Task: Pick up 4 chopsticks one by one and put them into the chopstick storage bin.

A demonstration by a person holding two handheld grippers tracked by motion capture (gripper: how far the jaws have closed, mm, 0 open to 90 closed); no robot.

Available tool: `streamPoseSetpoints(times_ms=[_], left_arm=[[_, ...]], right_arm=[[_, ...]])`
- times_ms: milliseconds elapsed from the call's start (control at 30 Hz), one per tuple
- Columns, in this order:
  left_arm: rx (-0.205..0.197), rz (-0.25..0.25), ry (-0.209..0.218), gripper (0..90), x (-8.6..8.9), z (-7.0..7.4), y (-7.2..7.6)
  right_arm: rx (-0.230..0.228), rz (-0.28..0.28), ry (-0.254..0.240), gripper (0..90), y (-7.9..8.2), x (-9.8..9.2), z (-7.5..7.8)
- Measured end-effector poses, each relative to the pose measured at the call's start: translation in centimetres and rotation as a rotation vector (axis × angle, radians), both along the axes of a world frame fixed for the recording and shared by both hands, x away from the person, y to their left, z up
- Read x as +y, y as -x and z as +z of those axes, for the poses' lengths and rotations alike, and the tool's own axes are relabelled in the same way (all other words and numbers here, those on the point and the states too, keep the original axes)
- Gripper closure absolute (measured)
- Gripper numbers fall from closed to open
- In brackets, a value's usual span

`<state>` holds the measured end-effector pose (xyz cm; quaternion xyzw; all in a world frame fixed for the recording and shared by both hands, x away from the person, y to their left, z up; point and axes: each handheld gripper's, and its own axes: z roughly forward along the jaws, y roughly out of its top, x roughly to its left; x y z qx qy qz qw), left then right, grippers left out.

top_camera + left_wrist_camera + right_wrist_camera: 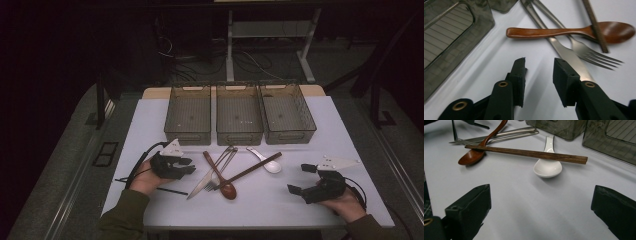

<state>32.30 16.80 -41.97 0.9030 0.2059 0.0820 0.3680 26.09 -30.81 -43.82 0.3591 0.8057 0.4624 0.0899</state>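
Left claw (539, 67), jaws parted and empty, hovers beside the knife (569, 58) at frame centre; right claw (540, 205) gapes wide, lower right of the high view.

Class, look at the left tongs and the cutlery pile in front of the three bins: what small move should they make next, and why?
Probably ease the left tongs forward onto the table knife. Their jaws stand open with nothing between them, and the knife's blade lies just ahead, beside one jaw, under the wooden spoon and next to the fork. The right tongs wait open, farther from the pile.
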Motion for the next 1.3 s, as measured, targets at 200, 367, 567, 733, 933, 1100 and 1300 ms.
streamPoseSetpoints(times_ms=[200,367,567,733,933,1100,1300], left_arm=[[0.009,0.032,0.025,57.0,1.3,0.2,2.2],[0.017,0.028,0.024,58.0,2.2,-0.3,3.7],[0.031,-0.012,0.008,61.6,2.7,-1.0,4.5],[0.064,-0.067,-0.005,65.1,2.4,-1.5,4.7],[0.075,-0.099,-0.035,68.8,1.8,-1.9,4.7],[0.062,-0.100,-0.043,73.1,1.7,-2.1,4.7],[0.054,-0.104,-0.030,76.8,1.5,-2.2,4.4]], right_arm=[[0.000,-0.001,-0.019,2.6,0.0,0.0,0.1],[-0.004,-0.001,-0.014,2.6,0.1,0.2,0.0],[-0.004,-0.002,-0.013,2.6,0.1,0.2,0.0],[-0.004,-0.003,-0.013,2.6,0.0,0.2,-0.1],[-0.003,-0.006,-0.017,2.6,0.1,0.1,0.0],[-0.005,-0.006,-0.017,2.5,0.0,0.1,0.0],[-0.005,-0.006,-0.017,2.5,0.0,0.1,0.0]])
